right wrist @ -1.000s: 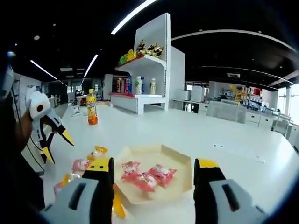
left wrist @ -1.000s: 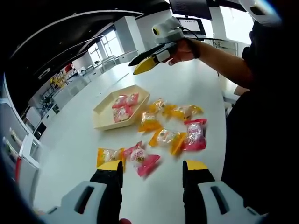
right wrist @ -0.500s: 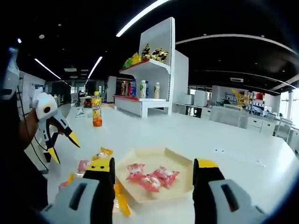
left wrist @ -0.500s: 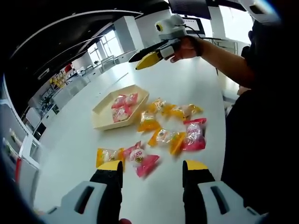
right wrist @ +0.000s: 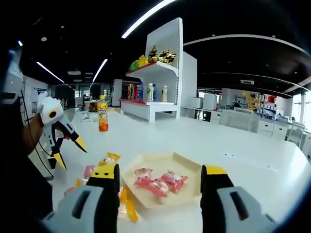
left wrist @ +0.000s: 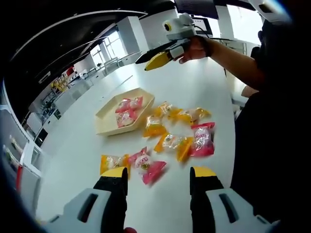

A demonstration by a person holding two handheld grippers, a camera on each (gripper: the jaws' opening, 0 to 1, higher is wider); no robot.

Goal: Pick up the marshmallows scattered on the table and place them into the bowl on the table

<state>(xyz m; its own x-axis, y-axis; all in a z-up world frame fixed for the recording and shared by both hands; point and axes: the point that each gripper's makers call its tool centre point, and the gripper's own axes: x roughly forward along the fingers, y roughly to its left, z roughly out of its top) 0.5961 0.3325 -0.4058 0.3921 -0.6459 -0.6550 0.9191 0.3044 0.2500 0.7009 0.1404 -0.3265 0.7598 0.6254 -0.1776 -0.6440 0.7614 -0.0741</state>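
Observation:
A pale hexagonal bowl [left wrist: 103, 125] sits on the white table with pink marshmallow packets [left wrist: 128, 110] inside. Between it and me lie several loose packets: a yellow one [left wrist: 111, 161], a pink one [left wrist: 146, 165], another pink [left wrist: 202, 140], and yellow ones [left wrist: 173, 142] [left wrist: 187, 115]. My left gripper [left wrist: 159, 174] hovers open above the near packets, holding nothing. The right gripper [left wrist: 142, 64], held in a hand, hangs high beyond the bowl. In the right gripper view, the right gripper [right wrist: 160, 171] stands open above the bowl [right wrist: 195, 171], and the left gripper [right wrist: 74, 159] hangs open at the left.
An orange drink bottle [right wrist: 102, 114] stands far back on the table. Behind it rises a white shelf unit [right wrist: 160, 63] with bottles and snacks. The person's arm [left wrist: 231, 53] and dark torso fill the right side, along the table's edge [left wrist: 232, 97].
The right gripper has risen slightly and drifted a little away from the bowl. The left gripper and the packets have not moved.

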